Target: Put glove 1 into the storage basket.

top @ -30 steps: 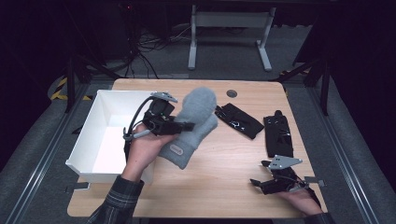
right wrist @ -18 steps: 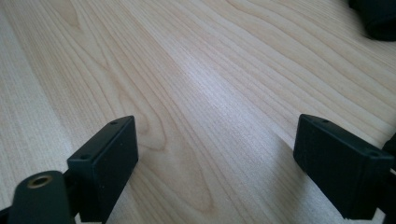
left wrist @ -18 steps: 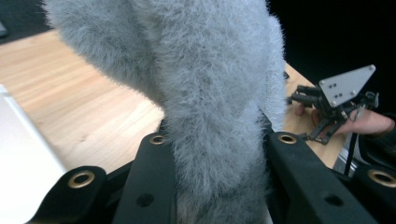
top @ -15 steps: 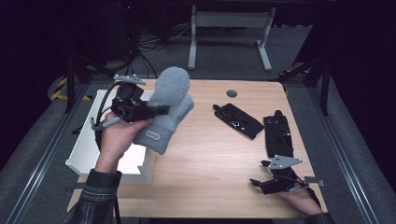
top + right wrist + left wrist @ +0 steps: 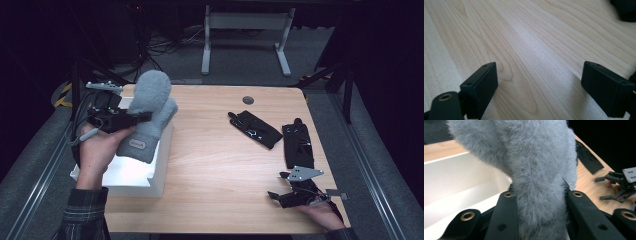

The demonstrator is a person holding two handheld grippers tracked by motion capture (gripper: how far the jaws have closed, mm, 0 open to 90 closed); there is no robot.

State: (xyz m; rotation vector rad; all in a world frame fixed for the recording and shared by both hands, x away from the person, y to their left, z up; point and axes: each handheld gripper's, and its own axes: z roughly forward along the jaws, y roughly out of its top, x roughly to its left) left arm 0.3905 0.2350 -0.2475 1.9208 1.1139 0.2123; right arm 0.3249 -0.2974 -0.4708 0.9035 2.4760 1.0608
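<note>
A fluffy grey mitten (image 5: 147, 112) hangs in the air above the white box (image 5: 135, 175) at the table's left edge. My left gripper (image 5: 142, 117) is shut on it across its middle. In the left gripper view the grey mitten (image 5: 534, 170) bulges between the two black jaws, with the white box (image 5: 454, 180) below it. My right gripper (image 5: 277, 186) rests low on the wooden table (image 5: 220, 150) near the front right corner and stands open. In the right gripper view its jaws are wide apart over bare wood, my right gripper (image 5: 536, 87) holding nothing.
Two black gloves lie flat at the right of the table: one (image 5: 256, 129) slanted near the middle, the other (image 5: 297, 146) beside it toward the right edge. A round grommet (image 5: 248, 100) sits near the far edge. Dark floor and metal frames surround the table.
My left hand has carried the grey mitten leftward and a little upward, from over the table's middle-left to above the white box. The right gripper has stayed put.
</note>
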